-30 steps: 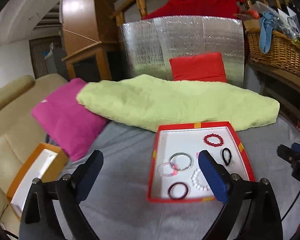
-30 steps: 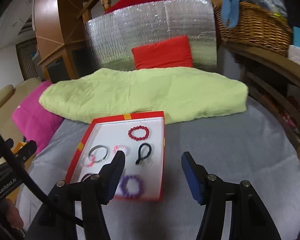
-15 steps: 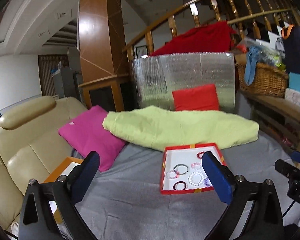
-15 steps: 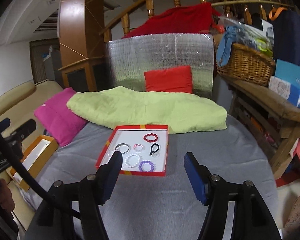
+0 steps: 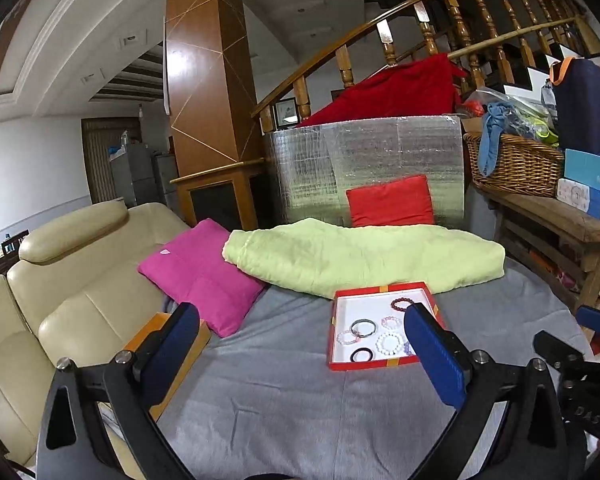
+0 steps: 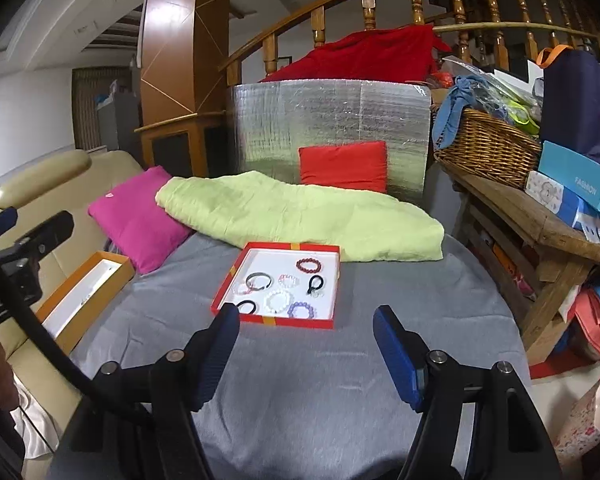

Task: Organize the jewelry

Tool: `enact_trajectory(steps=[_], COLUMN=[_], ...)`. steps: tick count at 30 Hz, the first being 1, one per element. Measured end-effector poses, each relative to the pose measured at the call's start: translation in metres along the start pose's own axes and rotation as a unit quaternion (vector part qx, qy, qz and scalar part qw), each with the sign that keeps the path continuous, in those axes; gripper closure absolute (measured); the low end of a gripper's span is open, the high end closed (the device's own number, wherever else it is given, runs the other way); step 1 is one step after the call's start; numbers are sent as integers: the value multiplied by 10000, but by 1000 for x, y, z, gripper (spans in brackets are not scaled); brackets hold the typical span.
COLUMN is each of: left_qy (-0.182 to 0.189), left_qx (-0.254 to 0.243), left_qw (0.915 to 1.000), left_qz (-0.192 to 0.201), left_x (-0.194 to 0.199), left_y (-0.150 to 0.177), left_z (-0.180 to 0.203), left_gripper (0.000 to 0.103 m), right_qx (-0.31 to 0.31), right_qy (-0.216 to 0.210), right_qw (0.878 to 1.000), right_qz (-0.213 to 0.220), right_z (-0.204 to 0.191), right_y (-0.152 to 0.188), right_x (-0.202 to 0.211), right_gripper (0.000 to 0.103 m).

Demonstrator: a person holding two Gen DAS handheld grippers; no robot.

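Here both grippers [image 5: 300, 344] [image 6: 306, 336] gape empty; blue box [image 6: 580, 184] reads "FASHION".

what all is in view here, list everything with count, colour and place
red tray: 1, red rim, white inside, on the grey cover
bracelets and hair ties: about 8, red, black, white, purple, pink, grey, inside the tray
orange box: 1, orange, white inside, left edge of the cover by the sofa
grey cover: 1, grey, under everything
green quilt: 1, light green, behind the tray
pink cushion: 1, magenta, left of the quilt
red cushion: 1, against the silver foil panel
wicker basket: 1, brown, on the wooden bench at right
sofa: 1, cream, far left
left tool: open, empty
right tool: jaws just opening, empty
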State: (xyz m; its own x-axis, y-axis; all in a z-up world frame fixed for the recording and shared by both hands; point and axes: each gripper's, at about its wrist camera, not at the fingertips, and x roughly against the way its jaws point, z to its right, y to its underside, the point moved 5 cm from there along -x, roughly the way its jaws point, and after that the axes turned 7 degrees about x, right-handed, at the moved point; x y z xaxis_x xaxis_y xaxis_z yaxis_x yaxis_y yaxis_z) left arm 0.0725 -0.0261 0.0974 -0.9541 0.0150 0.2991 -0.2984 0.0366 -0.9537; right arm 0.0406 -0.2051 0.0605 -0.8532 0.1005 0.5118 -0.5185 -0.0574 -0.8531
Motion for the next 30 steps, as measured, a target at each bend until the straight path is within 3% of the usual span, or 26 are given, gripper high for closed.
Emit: enact_trajectory(steps=[13,30], left_qy=[-53,-37], left_qx=[51,190], left_qw=[9997,9994], left_qz=[-253,-297], left_x=[4,2], left_y=[15,19], left_z=[-7,-21], left_gripper=[1,1], right_qx=[10,237], right_qy=[-12,-3], right_qw=[9999,9995], right_qz=[-111,-195], right_z=[-16,-44], right_y=[7,8], right_x=[-1,-10], right_gripper=[30,30])
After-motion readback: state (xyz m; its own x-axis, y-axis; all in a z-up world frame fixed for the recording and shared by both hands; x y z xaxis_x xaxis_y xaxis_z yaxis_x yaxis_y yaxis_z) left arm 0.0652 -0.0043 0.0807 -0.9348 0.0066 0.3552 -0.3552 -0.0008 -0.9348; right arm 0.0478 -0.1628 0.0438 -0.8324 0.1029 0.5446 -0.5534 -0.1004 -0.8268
